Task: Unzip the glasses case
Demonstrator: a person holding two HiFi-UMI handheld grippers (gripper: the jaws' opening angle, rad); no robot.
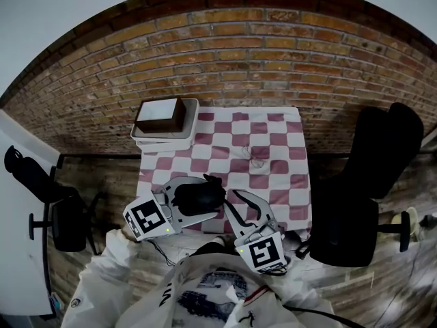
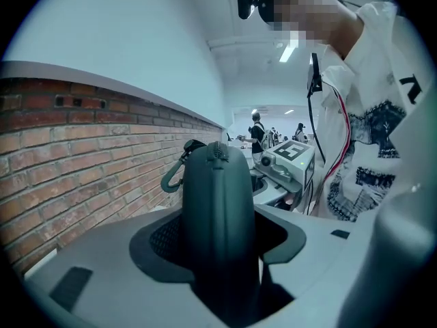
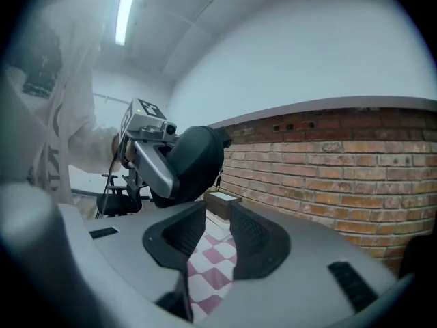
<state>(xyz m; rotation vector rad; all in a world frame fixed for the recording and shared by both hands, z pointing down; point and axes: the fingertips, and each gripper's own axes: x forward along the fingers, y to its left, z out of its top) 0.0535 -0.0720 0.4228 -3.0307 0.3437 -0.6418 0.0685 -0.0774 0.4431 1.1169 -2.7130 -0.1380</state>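
A black glasses case hangs above the near edge of the checkered table, with my left gripper shut on it. In the left gripper view the case stands upright between the pads, its zipper running over the top and a loop hanging at its left side. My right gripper sits just right of the case, apart from it. In the right gripper view its jaws stand open with only checkered cloth between them, and the case is ahead, held by the left gripper.
A pink-and-white checkered cloth covers the table against a brick wall. A white tray with a brown box sits at the back left corner. A black chair stands to the right, another chair to the left.
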